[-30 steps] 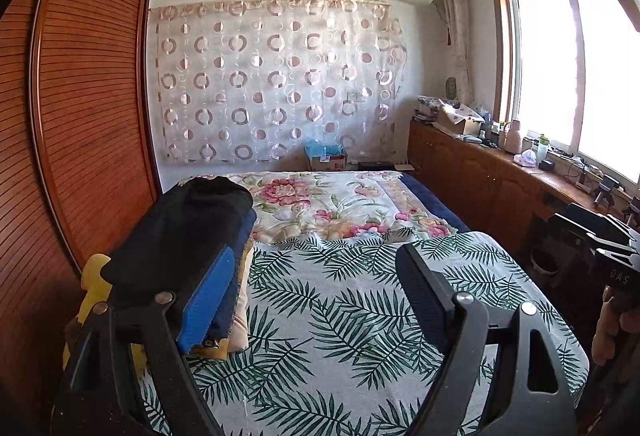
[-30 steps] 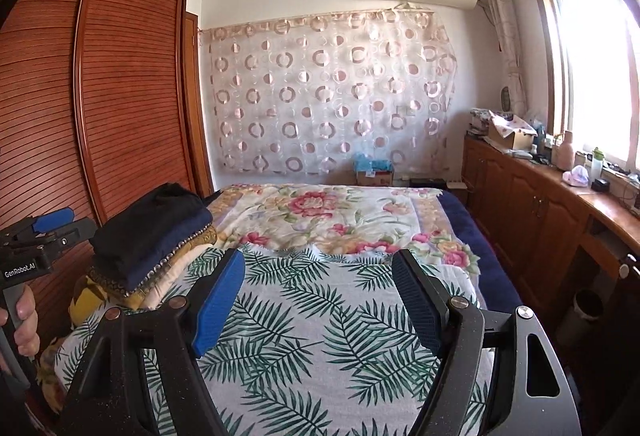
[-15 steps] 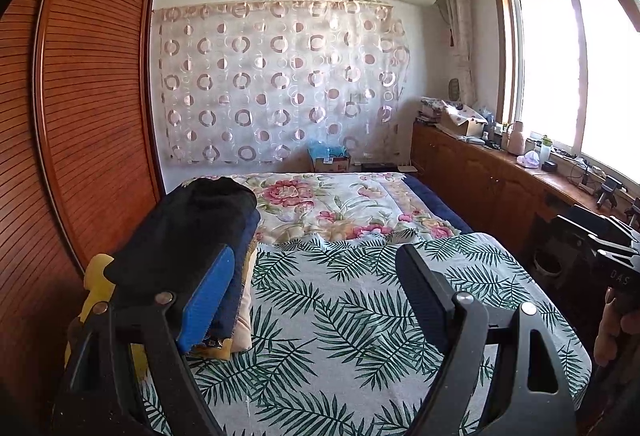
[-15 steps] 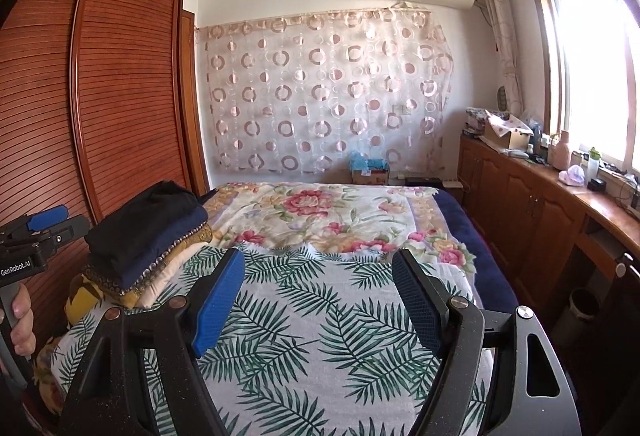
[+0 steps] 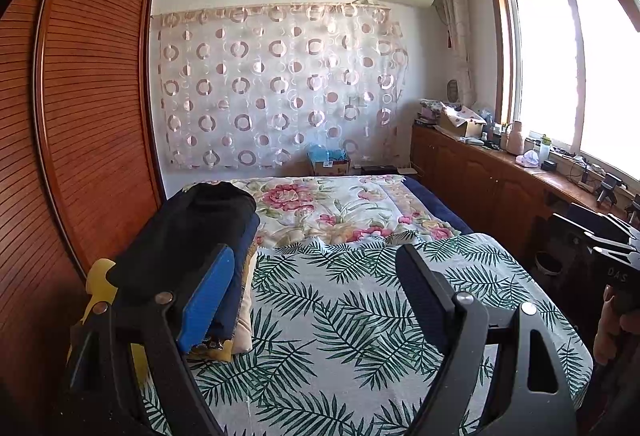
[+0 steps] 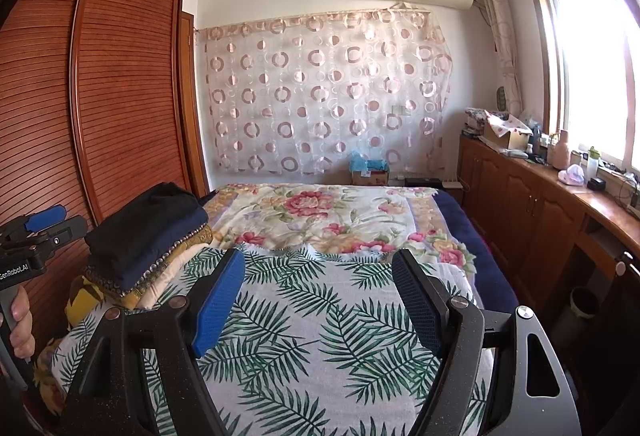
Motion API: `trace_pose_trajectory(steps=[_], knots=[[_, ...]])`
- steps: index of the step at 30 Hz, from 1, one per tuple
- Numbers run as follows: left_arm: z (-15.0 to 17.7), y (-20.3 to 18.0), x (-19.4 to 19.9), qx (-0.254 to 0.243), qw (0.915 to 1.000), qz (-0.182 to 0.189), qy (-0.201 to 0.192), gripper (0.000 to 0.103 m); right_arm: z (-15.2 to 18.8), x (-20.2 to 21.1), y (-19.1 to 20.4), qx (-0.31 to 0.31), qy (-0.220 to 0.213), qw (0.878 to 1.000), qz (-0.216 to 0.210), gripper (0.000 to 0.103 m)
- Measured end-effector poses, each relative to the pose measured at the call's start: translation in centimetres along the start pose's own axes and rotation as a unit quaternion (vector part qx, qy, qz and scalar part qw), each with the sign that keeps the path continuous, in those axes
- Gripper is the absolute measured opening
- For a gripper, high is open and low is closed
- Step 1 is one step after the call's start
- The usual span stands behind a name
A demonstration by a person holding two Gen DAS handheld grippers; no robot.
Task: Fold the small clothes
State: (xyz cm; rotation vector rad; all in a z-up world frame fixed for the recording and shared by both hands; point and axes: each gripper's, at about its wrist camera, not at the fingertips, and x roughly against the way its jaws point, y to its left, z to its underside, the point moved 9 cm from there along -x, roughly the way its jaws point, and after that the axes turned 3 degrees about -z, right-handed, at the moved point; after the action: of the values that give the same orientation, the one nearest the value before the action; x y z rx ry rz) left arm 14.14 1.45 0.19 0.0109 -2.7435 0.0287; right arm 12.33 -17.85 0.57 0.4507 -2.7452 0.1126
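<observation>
A stack of folded clothes (image 5: 192, 236), black and navy on top of gold-trimmed and cream pieces, sits on the left side of the bed; it also shows in the right wrist view (image 6: 148, 232). My left gripper (image 5: 316, 272) is open and empty, held above the palm-leaf sheet (image 5: 360, 316), with its left finger just right of the stack. My right gripper (image 6: 320, 276) is open and empty above the same sheet (image 6: 320, 316), to the right of the stack. No loose garment lies on the sheet in either view.
A wooden slatted wardrobe (image 5: 88, 115) runs along the left. A floral quilt (image 5: 332, 203) covers the far bed. A wooden counter (image 6: 560, 203) with bottles and boxes runs under the right window. A bin (image 6: 584, 300) stands by the bed. The other hand-held gripper (image 6: 32, 236) shows at the left edge.
Both views have tilted up slightly, so the bed and stack sit a little lower in frame. Both grippers stay open and empty.
</observation>
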Motion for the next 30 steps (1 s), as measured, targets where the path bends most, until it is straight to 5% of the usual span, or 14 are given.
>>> trace_pose_trajectory(steps=[30], knots=[[0.43,0.13,-0.16,-0.003,1.0,-0.001,-0.003,0.083,0.26,-0.45,-0.85,-0.001,0.0,1.0,-0.001,0.078]])
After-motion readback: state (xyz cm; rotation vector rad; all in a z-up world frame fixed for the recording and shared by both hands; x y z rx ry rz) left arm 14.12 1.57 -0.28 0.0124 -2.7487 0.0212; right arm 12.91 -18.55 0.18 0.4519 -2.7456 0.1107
